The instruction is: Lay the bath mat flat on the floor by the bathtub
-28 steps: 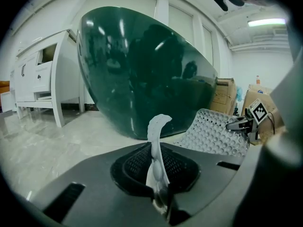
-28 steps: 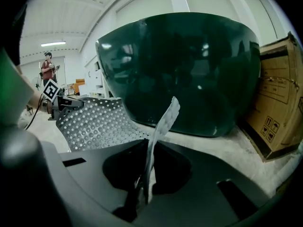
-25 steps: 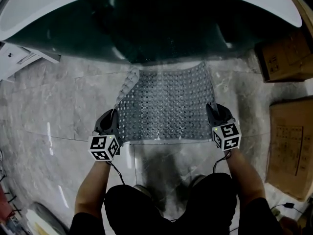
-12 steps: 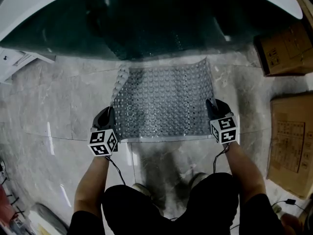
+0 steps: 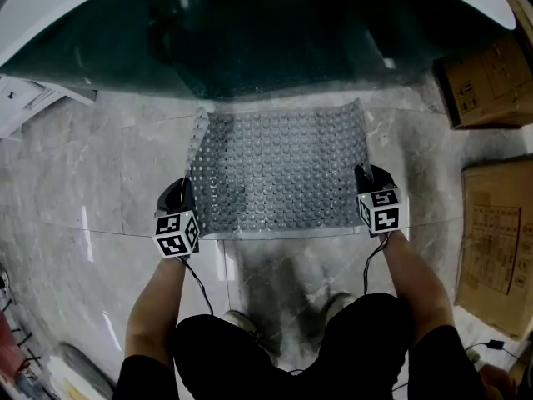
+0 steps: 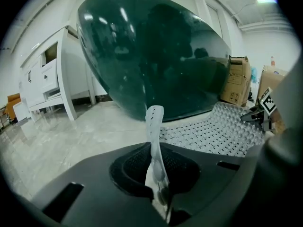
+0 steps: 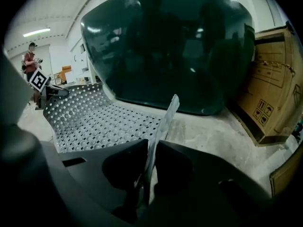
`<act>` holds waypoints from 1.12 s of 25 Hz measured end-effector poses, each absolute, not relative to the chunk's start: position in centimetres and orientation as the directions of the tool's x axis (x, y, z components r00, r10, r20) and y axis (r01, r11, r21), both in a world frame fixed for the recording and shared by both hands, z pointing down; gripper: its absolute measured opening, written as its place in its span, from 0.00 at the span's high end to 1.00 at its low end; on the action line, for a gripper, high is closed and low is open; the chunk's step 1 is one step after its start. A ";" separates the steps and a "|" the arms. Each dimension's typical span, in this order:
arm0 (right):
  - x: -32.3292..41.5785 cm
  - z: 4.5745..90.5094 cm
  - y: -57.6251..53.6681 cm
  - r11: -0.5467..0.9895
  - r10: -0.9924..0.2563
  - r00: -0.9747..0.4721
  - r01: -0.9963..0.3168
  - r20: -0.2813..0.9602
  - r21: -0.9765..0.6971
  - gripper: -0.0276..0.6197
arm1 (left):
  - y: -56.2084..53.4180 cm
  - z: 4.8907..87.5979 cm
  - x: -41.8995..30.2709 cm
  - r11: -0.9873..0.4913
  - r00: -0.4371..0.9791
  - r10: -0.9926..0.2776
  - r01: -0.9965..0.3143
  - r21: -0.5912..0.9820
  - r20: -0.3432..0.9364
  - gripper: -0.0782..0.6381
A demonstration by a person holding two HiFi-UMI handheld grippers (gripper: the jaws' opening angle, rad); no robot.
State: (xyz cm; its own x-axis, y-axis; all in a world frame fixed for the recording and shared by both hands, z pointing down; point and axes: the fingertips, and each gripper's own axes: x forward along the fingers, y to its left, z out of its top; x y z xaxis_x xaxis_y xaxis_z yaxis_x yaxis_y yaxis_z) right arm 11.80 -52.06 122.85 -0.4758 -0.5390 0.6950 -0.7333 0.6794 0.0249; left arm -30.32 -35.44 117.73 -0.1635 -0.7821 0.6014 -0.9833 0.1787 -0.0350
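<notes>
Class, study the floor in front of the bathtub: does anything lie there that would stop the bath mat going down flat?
Nothing visible does. The floor around the bath mat is bare up to the bathtub; the cardboard boxes stand apart at the right.

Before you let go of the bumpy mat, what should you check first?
1. Left gripper pinches the bath mat's left edge: ok.
2. Right gripper pinches its right edge: ok.
3. Mat flat on the floor: not ok. Both gripped edges are lifted and the far left corner curls up.
4. Far edge beside the bathtub: ok.
5. Cardboard boxes apart from the mat: ok.
6. Nothing trapped under the mat: cannot tell.
</notes>
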 end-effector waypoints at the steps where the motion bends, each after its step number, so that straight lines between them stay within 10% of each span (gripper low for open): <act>1: 12.1 123.2 -52.1 0.673 -0.536 -0.465 -0.739 0.704 0.024 0.90 | -35.4 117.8 -30.4 0.183 -0.173 -0.778 -0.982 -0.046 0.604 0.85; 7: 14.1 124.4 -52.2 0.615 -0.540 -0.413 -0.788 0.734 0.008 0.70 | -35.2 117.9 -30.5 0.188 -0.208 -0.762 -0.977 -0.098 0.614 0.85; 16: 16.0 123.2 -52.9 0.553 -0.601 -0.392 -0.833 0.697 0.009 0.67 | -35.4 116.5 -30.4 0.208 -0.243 -0.788 -0.970 -0.127 0.566 0.82; 28: 11.5 119.2 -51.5 0.678 -0.567 -0.552 -0.734 0.612 -0.034 0.93 | -35.9 114.4 -27.8 0.154 -0.185 -0.830 -0.983 -0.102 0.526 0.82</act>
